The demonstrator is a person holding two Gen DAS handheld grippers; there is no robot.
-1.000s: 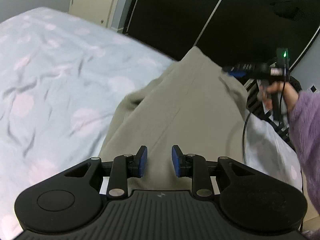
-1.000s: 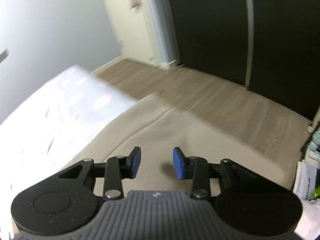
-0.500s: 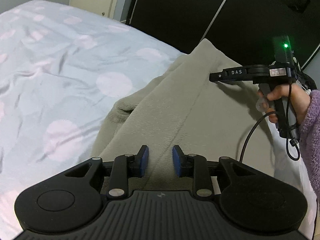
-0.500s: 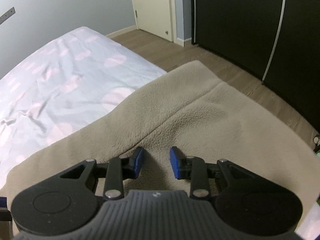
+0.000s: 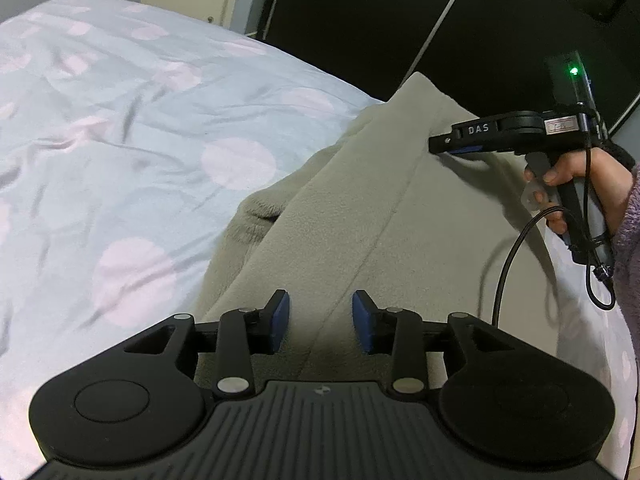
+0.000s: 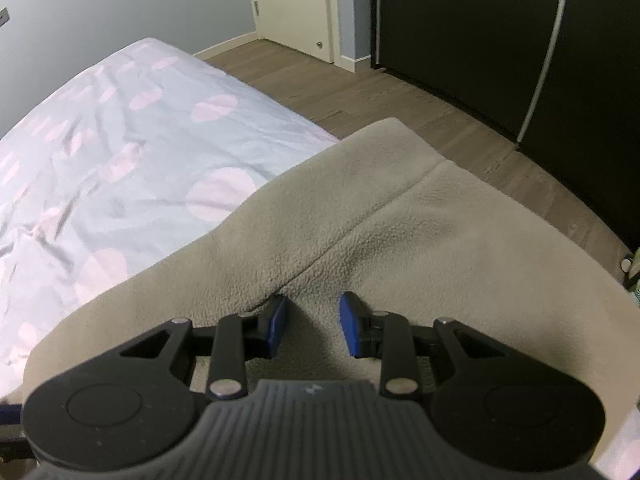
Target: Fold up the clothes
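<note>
A beige fleece garment [image 5: 360,208] lies spread on the bed, with a long seam running away from me. My left gripper [image 5: 320,316] hovers low over its near part. Its jaws are opening, the seam lies under the gap, and no cloth is pinched. In the right wrist view the same garment [image 6: 420,232] fills the foreground, a raised fold running up to the left pad. My right gripper [image 6: 312,320] sits down on the fleece, its pads apart and gripping nothing. Farther along the garment in the left wrist view is that right gripper [image 5: 438,146], held by a hand [image 5: 568,184].
The bed sheet [image 5: 120,140] is light blue with pink dots and wrinkled, stretching left of the garment. Beyond the bed edge are the wooden floor [image 6: 360,84], a dark wardrobe [image 6: 480,40] and a pale door [image 6: 292,0]. A black cable [image 5: 504,264] hangs from the right gripper over the fleece.
Both grippers have come down onto the garment, which now lies flat on the bed. The left gripper's pads have spread wider. The right gripper's gap looks the same.
</note>
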